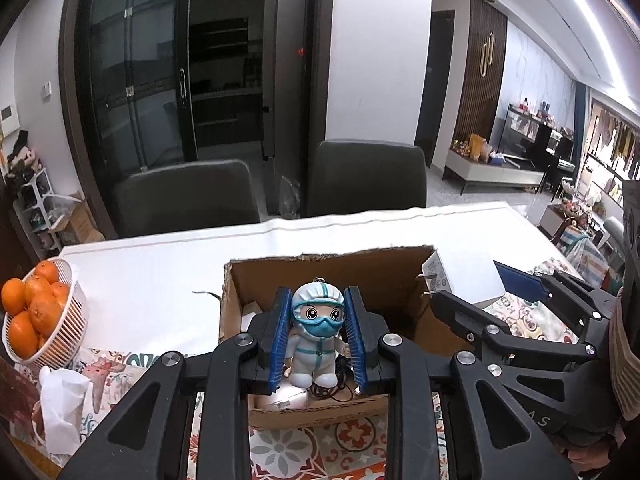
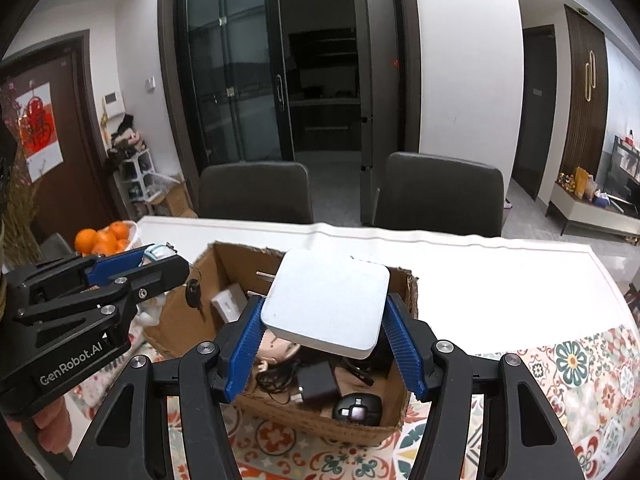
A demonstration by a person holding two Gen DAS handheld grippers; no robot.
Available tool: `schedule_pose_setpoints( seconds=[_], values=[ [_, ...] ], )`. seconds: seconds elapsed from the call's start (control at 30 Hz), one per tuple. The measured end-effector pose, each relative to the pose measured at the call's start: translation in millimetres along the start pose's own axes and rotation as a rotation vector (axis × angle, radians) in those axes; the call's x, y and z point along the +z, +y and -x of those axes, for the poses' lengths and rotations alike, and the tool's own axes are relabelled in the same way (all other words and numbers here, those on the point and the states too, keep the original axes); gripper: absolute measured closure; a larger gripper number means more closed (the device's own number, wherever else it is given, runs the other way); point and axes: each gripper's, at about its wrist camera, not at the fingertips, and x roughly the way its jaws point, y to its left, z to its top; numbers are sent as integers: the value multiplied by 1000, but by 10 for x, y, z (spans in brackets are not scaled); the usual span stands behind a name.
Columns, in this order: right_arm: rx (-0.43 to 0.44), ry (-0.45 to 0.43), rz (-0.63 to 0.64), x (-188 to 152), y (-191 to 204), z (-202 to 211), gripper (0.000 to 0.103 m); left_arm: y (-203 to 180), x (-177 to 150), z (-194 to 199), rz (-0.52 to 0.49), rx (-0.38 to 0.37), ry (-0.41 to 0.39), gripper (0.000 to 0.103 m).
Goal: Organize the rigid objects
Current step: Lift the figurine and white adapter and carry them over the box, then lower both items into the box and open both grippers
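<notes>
Above the cardboard box (image 2: 404, 368), both loaded grippers (image 1: 318, 336) (image 2: 326, 320)

White table (image 1: 160, 264): cardboard box (image 1: 240, 280), orange basket (image 1: 76, 316), patterned cloth (image 2: 592, 364).

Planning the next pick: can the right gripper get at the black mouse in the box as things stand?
Probably not yet. The right gripper is shut on the white charger, so its jaws are occupied. The black mouse itself lies uncovered at the near end of the cardboard box.

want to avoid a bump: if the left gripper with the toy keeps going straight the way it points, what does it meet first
Probably the cardboard box: the left gripper, shut on the figurine, points down into it, likely toward its floor or far wall; depth is unclear.
</notes>
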Motion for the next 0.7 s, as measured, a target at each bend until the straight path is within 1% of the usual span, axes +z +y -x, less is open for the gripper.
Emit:
schedule_pose_setpoints(
  seconds=[0.17, 0.63, 0.67, 0.7],
  values=[
    [-2, 39, 7, -23, -1, -162, 42, 43, -37, -173, 26, -22, 43, 76],
    [-13, 111, 20, -157, -69, -417, 42, 43, -189, -531, 41, -4, 138, 75],
    [-11, 116, 20, -172, -73, -428, 42, 42, -199, -536, 40, -1, 138, 73],
    [-11, 114, 20, -183, -76, -431, 42, 50, -204, -534, 40, 1, 137, 64]
  ],
)
